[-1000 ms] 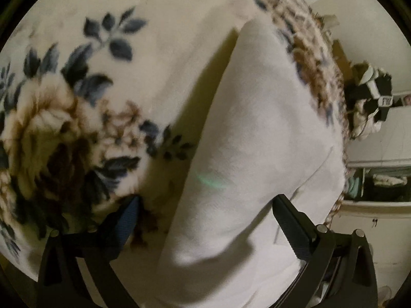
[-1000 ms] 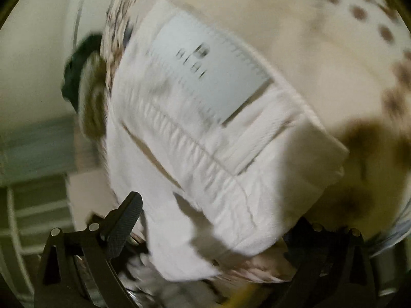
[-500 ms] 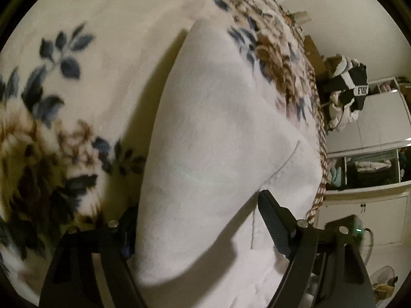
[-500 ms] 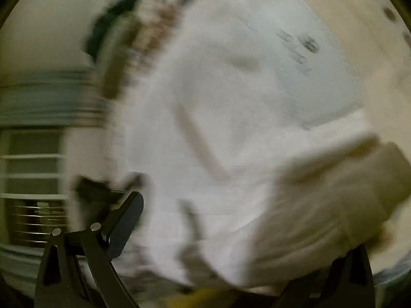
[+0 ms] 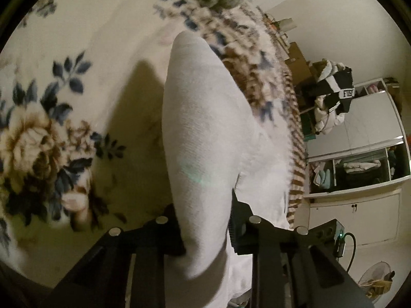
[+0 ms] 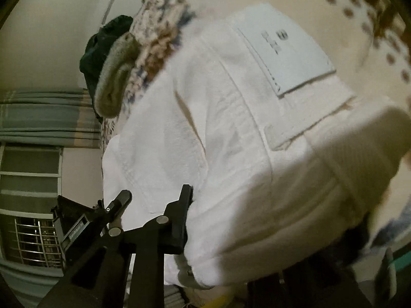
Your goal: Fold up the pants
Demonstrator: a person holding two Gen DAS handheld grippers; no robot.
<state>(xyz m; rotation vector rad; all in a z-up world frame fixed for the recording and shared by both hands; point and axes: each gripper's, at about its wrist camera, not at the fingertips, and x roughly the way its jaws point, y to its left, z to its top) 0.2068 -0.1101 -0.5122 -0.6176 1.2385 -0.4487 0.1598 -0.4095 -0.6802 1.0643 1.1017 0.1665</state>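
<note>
On the black-and-white garment (image 5: pixel 336 89) hanging by the cabinets you can see a white patch with letters, roughly "FUS" (blurred, so not certain). The pale patch (image 6: pixel 285 48) on the white pants (image 6: pixel 218 133) carries dark marks you cannot read.

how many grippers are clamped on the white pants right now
2: the left gripper pinches a raised fold of the white pants; the right gripper grips near the waistband, its far finger hidden by cloth.

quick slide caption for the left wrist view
Left claw shut on a fold of white pants above a floral blanket.
</note>
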